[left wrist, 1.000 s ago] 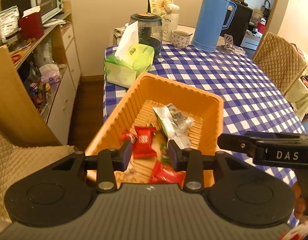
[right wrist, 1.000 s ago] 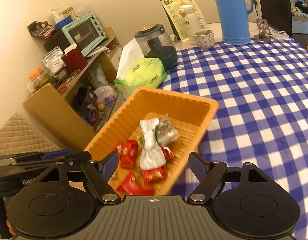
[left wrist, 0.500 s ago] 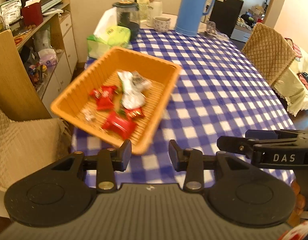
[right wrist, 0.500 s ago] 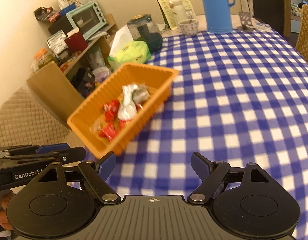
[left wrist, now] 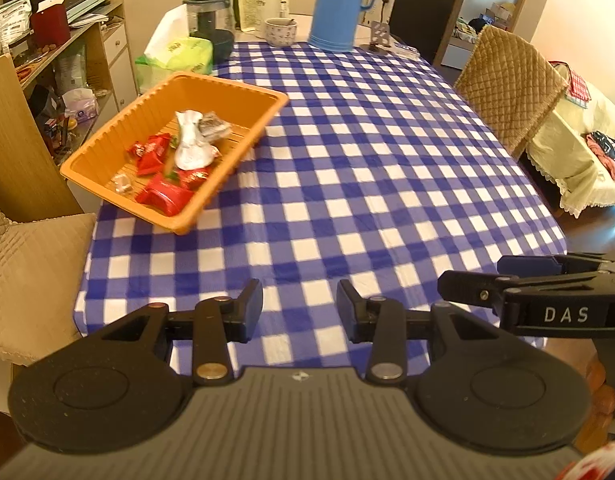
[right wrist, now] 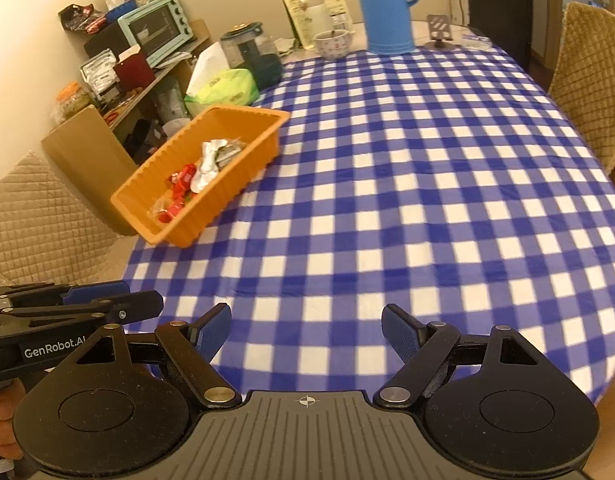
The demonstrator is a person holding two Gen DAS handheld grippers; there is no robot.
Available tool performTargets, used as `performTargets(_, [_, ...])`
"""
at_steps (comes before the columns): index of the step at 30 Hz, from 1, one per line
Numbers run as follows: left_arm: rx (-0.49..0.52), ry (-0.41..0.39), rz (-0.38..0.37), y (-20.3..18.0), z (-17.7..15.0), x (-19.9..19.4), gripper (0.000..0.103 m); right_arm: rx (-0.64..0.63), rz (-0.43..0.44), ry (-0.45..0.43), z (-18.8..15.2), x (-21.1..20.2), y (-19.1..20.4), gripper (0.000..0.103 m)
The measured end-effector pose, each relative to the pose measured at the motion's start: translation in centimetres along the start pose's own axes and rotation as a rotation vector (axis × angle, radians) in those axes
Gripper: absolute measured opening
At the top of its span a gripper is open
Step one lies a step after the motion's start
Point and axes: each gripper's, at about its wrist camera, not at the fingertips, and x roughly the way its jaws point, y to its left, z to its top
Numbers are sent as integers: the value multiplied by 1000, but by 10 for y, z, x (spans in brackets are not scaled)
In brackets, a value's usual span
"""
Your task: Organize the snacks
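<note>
the left gripper [left wrist: 299, 306] has its jaws part open with nothing between them, only checked cloth beneath. the right gripper [right wrist: 306, 334] has its jaws spread wide, also empty. both hang over the near end of the counter [left wrist: 387, 168], side by side, each showing at the edge of the other's view.

further out, the orange tray [left wrist: 243, 136] sits at the counter's left edge, well apart from both sets of jaws, and its near corner seems to jut out past the cloth over the gap beside the padded chair [left wrist: 31, 272]. inside lie the red-wrapped sweets [left wrist: 163, 196], a white twisted packet [left wrist: 189, 144] and a small grey packet [left wrist: 213, 126]. no loose snacks show on the cloth, so the gathering looks done.

the main risk is that overhang: a nudge to the tray's inner rim, or a tug on the tablecloth [left wrist: 347, 216], could tip it off the edge and spill everything to the floor. if it is to be re-gripped, a pinch on one thin wall with the load off-centre may let it swing or slip. beyond it, the tissue pack [left wrist: 179, 54], glass jar [left wrist: 207, 16], cup [left wrist: 281, 32] and blue thermos [left wrist: 339, 4] crowd the far end, so shoving the tray that way could knock something over.
</note>
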Motion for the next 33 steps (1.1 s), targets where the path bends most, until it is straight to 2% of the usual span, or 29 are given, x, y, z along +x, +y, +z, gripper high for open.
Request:
performTargets(11, [27,13,-6,-37,-18,-8,38,12,-8,23,-23,-18,-27,82])
performTargets(33, [70,10,-34,-54,-26,-15,38,32,-28,20,-34,-30,-39,82])
